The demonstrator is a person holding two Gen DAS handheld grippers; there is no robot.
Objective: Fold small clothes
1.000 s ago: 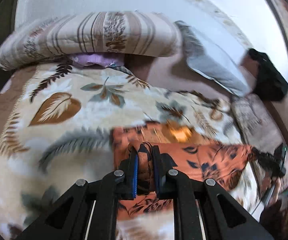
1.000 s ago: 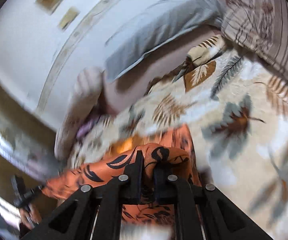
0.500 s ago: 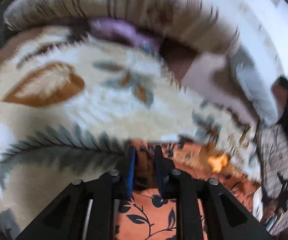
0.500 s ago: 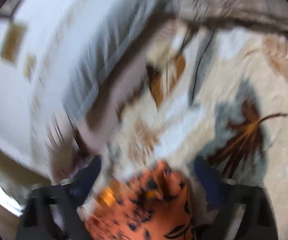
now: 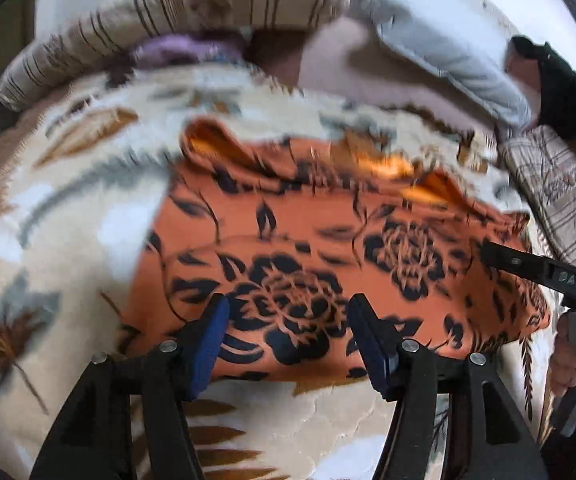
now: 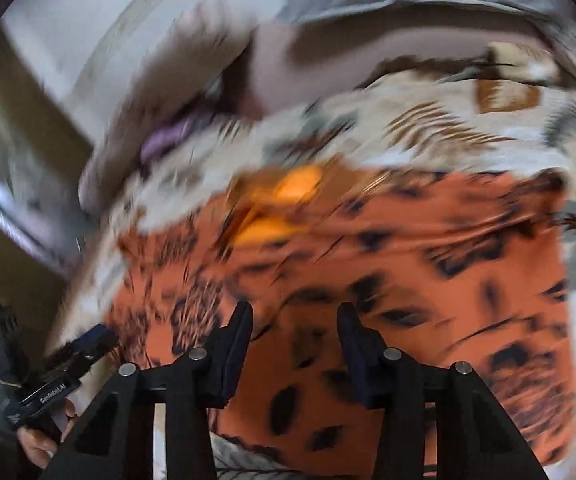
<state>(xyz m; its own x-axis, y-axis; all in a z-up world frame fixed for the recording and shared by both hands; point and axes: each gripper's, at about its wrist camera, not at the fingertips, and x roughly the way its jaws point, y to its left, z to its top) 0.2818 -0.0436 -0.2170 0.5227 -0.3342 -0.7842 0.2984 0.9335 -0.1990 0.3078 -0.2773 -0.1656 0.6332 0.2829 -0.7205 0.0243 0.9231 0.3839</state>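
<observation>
An orange garment with a black flower print (image 5: pixel 327 248) lies folded and flat on a cream leaf-patterned blanket (image 5: pixel 68 220). It also shows in the right wrist view (image 6: pixel 407 272). My left gripper (image 5: pixel 288 336) is open and empty, its blue pads just above the garment's near edge. My right gripper (image 6: pixel 293 344) is open and empty over the garment's near part. The right gripper's tip shows at the right of the left wrist view (image 5: pixel 543 272). The left gripper shows at the lower left of the right wrist view (image 6: pixel 60 376). Both views are motion-blurred.
A striped pillow (image 5: pixel 192 28) and a grey pillow (image 5: pixel 447 60) lie at the head of the bed, with a purple cloth (image 5: pixel 176 50) under the striped one. A white wall stands behind. A plaid cushion (image 5: pixel 543 184) is at the right.
Both grippers were shut on the orange garment a second ago; both have let go and opened. The garment now lies folded flat, and both grippers have pulled back toward its near edge.
</observation>
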